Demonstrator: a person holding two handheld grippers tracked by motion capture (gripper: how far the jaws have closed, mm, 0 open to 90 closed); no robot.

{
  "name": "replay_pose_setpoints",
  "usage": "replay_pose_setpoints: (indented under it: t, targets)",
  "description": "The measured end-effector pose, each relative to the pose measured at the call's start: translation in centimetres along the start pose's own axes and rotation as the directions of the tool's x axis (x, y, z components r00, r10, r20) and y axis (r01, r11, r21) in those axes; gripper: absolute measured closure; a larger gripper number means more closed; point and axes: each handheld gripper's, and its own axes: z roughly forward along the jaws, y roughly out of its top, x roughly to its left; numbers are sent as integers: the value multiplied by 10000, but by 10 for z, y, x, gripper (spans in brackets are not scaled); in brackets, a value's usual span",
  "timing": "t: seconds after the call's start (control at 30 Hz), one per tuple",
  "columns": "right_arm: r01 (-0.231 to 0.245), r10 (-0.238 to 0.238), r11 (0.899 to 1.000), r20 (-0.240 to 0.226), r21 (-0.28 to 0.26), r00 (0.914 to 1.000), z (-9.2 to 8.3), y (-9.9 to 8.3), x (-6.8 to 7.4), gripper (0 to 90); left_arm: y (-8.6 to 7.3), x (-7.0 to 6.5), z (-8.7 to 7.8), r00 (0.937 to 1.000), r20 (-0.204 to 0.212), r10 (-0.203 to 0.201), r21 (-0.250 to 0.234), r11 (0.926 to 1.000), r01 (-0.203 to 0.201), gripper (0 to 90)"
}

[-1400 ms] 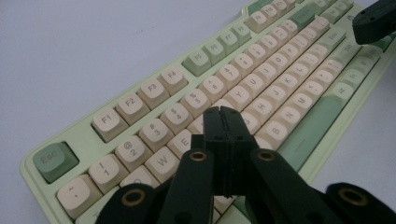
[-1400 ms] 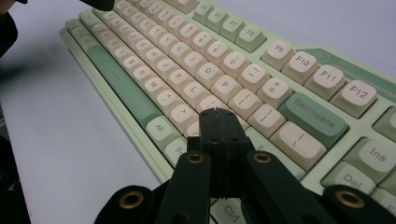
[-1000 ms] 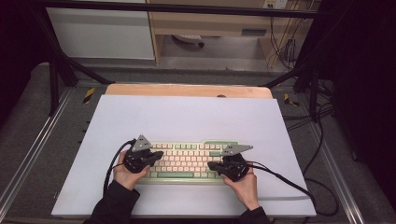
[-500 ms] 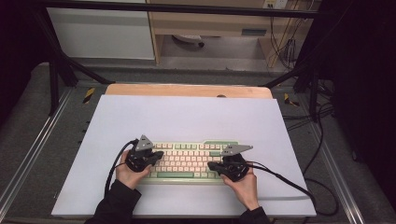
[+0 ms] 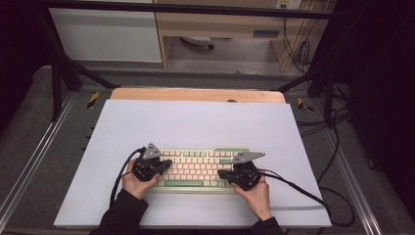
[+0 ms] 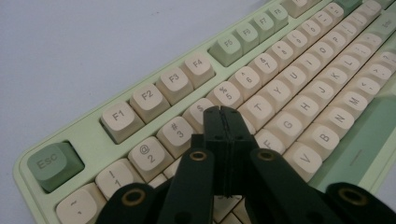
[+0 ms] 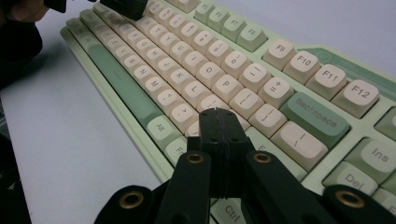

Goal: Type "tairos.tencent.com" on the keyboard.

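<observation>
We hover both clenched claws, the left claw point(image 6: 223, 114) near the keyboard's point(image 5: 195, 169) number row and the right claw point(image 7: 216, 115) near its Backspace key point(image 7: 315, 119), keyboard near the bench's point(image 5: 195, 122) front edge, typing seemingly barely begun.

Pale green mechanical keyboard point(image 5: 195, 169) with cream keycaps and darker green Esc, Backspace and space bar. Lies flat, long side across, near the front edge of the white desk point(image 5: 195, 122).
</observation>
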Motion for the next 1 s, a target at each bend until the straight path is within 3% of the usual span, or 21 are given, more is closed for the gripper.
replay_pose_setpoints:
  t: [0.5, 1.0]
  targets:
    - [13, -13, 10000, -30, -41, 10000, 0, 0, 1, 900, -2, -5, -11, 9998, 136, 141, -279, 9995, -137, 898]
    - [-46, 44, 9998, -115, -174, 9999, 0, 3, 2, 900, -14, -2, -26, 9998, 192, -41, -386, 9992, 48, 897]
